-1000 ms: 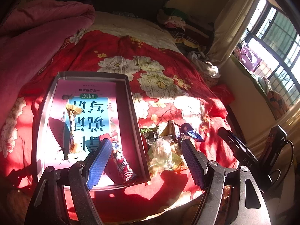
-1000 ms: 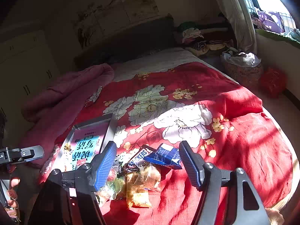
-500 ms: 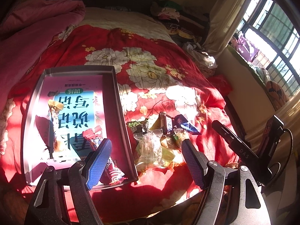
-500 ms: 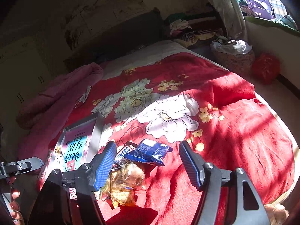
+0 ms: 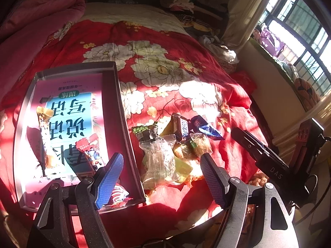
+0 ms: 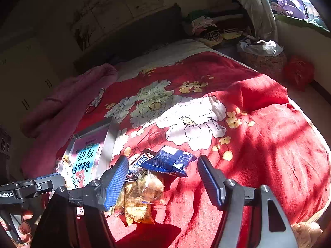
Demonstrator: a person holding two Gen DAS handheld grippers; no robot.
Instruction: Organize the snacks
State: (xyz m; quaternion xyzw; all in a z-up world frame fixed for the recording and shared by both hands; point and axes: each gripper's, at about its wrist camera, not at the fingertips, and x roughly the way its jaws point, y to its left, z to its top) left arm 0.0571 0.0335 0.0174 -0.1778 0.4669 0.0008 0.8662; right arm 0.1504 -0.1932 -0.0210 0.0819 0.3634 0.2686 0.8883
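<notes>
A pile of wrapped snacks [image 5: 171, 142] lies on the red flowered bedspread, right of a shallow grey box [image 5: 122, 111] lined with a pink and blue sheet. In the box lie a long yellow-ended snack [image 5: 46, 142] and a red wrapper [image 5: 91, 150]; a red and white candy [image 5: 118, 196] sits at its near corner. My left gripper [image 5: 161, 177] is open and empty, above the clear packet [image 5: 159, 163]. My right gripper [image 6: 163, 177] is open and empty, over the pile's blue packet [image 6: 169, 161], Snickers bar [image 6: 140, 161] and yellow packets [image 6: 142, 192].
A pink blanket [image 5: 41, 24] is bunched at the bed's far left. Clothes [image 5: 186, 6] are piled by the headboard. A basket [image 6: 262, 60] stands on the floor beside the bed, under the window [image 5: 300, 22]. The right gripper's body [image 5: 264, 157] shows in the left wrist view.
Both grippers have moved in closer to the snack pile. The left view has shifted right, from over the box towards the pile. Both stay open.
</notes>
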